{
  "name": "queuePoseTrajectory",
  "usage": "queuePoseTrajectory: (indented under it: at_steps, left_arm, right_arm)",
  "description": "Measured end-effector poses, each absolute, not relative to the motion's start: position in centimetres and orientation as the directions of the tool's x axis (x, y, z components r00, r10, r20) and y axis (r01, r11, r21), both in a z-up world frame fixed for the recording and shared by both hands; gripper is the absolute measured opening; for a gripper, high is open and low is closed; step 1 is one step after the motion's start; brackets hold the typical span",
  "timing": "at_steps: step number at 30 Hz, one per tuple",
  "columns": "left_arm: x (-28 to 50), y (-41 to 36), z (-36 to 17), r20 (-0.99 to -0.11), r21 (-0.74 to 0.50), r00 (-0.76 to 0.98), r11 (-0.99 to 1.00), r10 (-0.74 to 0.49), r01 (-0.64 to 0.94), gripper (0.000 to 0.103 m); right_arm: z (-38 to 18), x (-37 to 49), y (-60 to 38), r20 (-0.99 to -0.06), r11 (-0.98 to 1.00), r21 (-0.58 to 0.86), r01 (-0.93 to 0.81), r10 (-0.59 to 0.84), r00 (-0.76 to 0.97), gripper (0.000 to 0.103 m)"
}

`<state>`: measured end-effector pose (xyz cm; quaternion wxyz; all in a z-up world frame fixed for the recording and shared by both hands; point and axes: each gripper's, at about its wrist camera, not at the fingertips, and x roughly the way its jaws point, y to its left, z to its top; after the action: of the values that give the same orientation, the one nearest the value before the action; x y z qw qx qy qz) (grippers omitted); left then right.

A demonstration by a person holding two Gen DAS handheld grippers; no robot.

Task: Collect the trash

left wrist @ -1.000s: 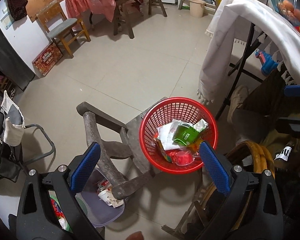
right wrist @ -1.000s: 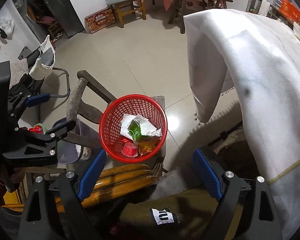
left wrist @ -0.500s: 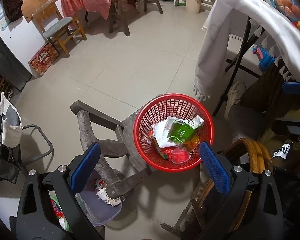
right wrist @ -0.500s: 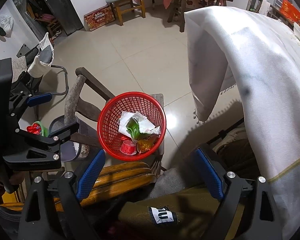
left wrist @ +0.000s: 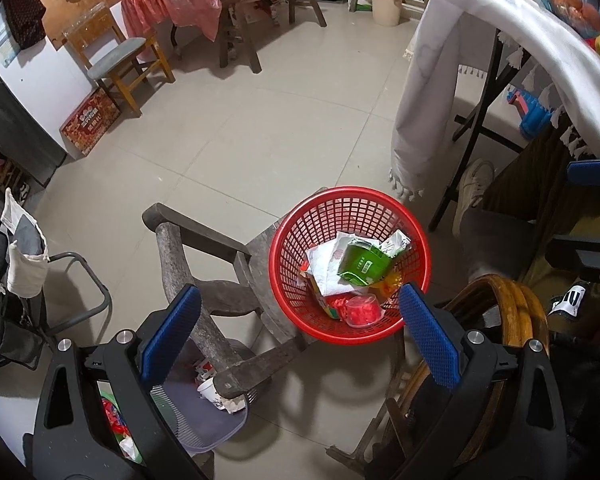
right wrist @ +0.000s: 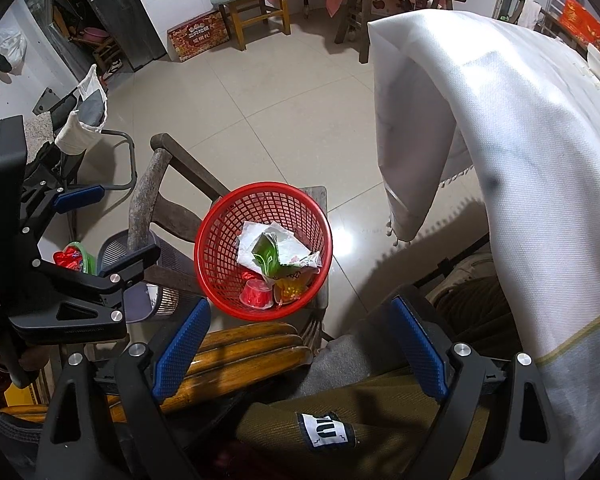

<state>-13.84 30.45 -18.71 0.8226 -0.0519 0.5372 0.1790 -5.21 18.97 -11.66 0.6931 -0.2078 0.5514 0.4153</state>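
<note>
The red basket (left wrist: 350, 266) sits on the seat of a worn dark wooden chair (left wrist: 204, 264), and everything else in the room is easiest placed from it. Inside the basket lies the collected trash: a green carton (left wrist: 362, 262) on top of crumpled white paper (left wrist: 324, 260), a small red plastic cup (left wrist: 364, 311) at the near side, and a yellow-orange wrapper (right wrist: 292, 286) beside the cup. The left gripper (left wrist: 300, 334) hangs above and just short of the basket's near rim, its blue-padded fingers spread wide with nothing between them. The right gripper (right wrist: 300, 346) is held on the other near side of the basket, over a bamboo chair arm (right wrist: 236, 350), its fingers likewise spread apart and empty. Down beside the basket, under the wooden chair's armrest, stands a grey mesh bin (left wrist: 204, 412) with a paper cup (left wrist: 208, 388) and scraps in it. Beyond the basket, a white cloth (right wrist: 500, 152) drapes off a table, its fringed corner hanging close to the basket's far edge. Well away from it across the tiled floor stands a wooden chair with a grey seat (left wrist: 118, 60).
</note>
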Motion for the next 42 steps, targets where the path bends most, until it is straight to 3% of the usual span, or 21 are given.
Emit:
queuePoseTrajectory:
  at_steps: [42]
  left_arm:
    - [-13.70, 30.21, -19.50, -0.912, 0.096, 0.343, 0.929, 0.226, -0.356, 0.095]
  right_arm:
    - [-11.62, -5.31, 18.88, -0.938, 0.565, 0.175, -0.806, 0.345, 0.039, 0.089]
